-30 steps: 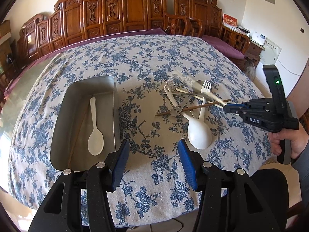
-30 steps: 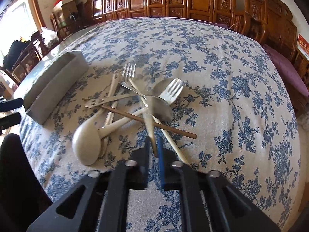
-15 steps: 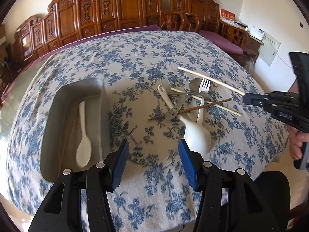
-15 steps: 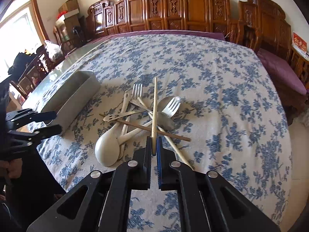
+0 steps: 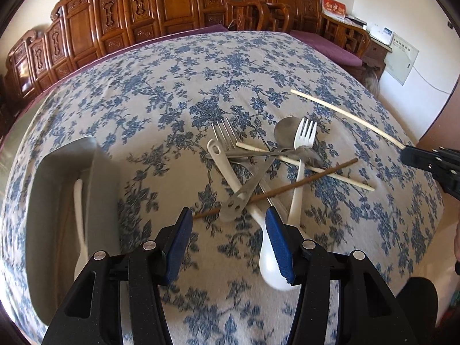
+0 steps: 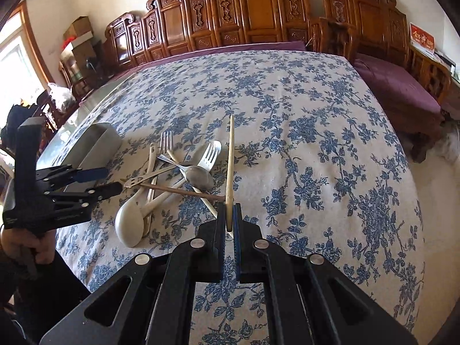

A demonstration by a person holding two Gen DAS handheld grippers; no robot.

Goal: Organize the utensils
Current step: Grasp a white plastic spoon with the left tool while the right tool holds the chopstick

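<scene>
While right claw [image 6: 229, 215] clamps chopstick [image 6: 230, 155], left claw [image 5: 227, 244] apart: floral tablecloth [image 5: 172, 92], carved chairs [image 6: 253, 14].

Left gripper [image 5: 225, 227] seen with jaws apart, nothing between the blue pads [image 5: 277, 244]. Below it, a pile of utensils [image 5: 258, 166] on the floral tablecloth [image 5: 172, 92]: metal fork, white plastic fork, metal spoon, white ladle spoon, pale chopstick, brown chopstick, all crossed. Metal tray [image 5: 57, 172] at left, a white spoon [image 5: 79, 215] inside. Right gripper [image 5: 408, 152] at right edge, clamped on a raised pale chopstick [image 5: 345, 116].
</scene>
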